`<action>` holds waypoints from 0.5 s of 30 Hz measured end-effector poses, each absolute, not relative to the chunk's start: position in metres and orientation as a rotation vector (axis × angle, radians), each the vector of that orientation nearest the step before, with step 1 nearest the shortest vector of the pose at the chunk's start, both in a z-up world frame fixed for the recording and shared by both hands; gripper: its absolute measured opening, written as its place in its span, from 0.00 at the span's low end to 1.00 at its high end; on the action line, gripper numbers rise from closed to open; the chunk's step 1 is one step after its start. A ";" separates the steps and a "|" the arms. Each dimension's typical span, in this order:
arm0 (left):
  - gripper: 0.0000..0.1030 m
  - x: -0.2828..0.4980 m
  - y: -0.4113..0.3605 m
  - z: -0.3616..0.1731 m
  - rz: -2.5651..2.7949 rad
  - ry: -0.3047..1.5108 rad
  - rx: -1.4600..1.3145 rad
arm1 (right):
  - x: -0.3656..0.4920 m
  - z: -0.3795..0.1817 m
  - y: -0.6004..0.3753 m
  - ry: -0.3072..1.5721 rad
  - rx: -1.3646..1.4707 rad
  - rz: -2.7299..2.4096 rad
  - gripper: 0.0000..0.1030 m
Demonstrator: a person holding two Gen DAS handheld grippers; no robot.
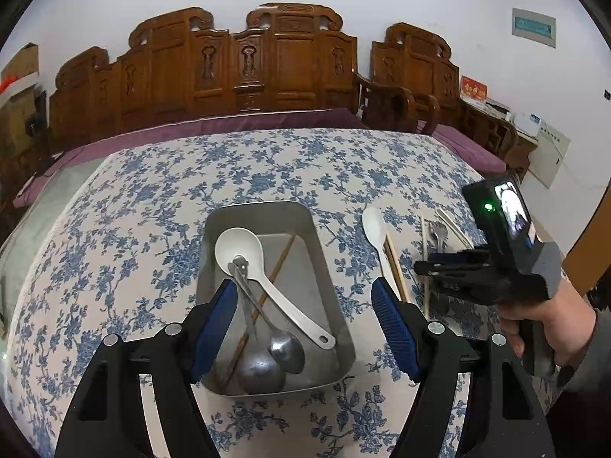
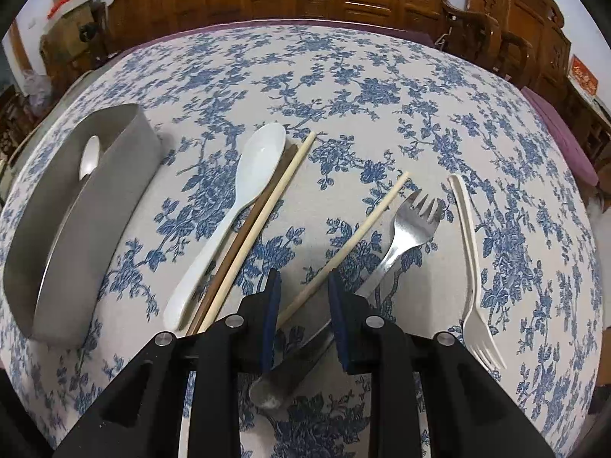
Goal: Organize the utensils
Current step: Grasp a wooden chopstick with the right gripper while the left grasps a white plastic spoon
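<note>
A metal tray [image 1: 324, 259] holds a white ladle [image 1: 244, 255], two metal spoons [image 1: 284, 347] and a brown chopstick [image 1: 282, 257]. My left gripper [image 1: 305, 297] hangs open and empty above the tray. In the right wrist view, the tray [image 2: 126, 141] stands at the left. Beside it lie a white spoon [image 2: 236, 206], a brown and a pale chopstick [image 2: 267, 206], a single pale chopstick [image 2: 355, 234], a metal fork [image 2: 408, 225] and a white plastic fork [image 2: 471, 263]. My right gripper [image 2: 303, 278] is part open, its pads either side of the single pale chopstick, not closed on it.
The table wears a blue floral cloth [image 1: 229, 175]. A metal spoon [image 2: 290, 374] lies under the right gripper. Carved wooden benches [image 1: 248, 68] with purple cushions stand behind the table. The right gripper and the hand holding it show at the right of the left wrist view [image 1: 515, 267].
</note>
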State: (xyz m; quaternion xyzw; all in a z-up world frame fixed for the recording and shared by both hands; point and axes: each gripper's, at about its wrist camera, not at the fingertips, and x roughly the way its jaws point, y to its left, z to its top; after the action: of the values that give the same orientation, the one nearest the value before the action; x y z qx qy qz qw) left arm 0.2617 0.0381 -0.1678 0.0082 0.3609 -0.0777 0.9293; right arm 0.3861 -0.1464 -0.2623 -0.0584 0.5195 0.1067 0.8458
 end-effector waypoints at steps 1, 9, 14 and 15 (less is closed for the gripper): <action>0.68 0.261 0.036 -0.167 -0.161 0.739 0.021 | 0.386 -0.262 -0.145 1.098 -0.116 0.209 0.26; 0.68 0.249 0.018 -0.174 -0.167 0.760 0.040 | 0.390 -0.261 -0.150 1.141 0.017 0.171 0.06; 0.68 0.247 0.005 -0.173 -0.195 0.776 0.037 | 0.376 -0.243 -0.158 1.099 0.076 0.219 0.06; 0.68 0.248 0.002 -0.173 -0.201 0.781 0.036 | 0.371 -0.236 -0.161 1.083 0.081 0.231 0.06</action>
State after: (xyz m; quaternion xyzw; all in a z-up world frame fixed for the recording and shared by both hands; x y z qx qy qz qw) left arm 0.2477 0.0021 -0.1729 0.0174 0.3799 -0.0978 0.9197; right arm 0.3710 -0.1611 -0.2364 0.0386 0.5141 0.1098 0.8498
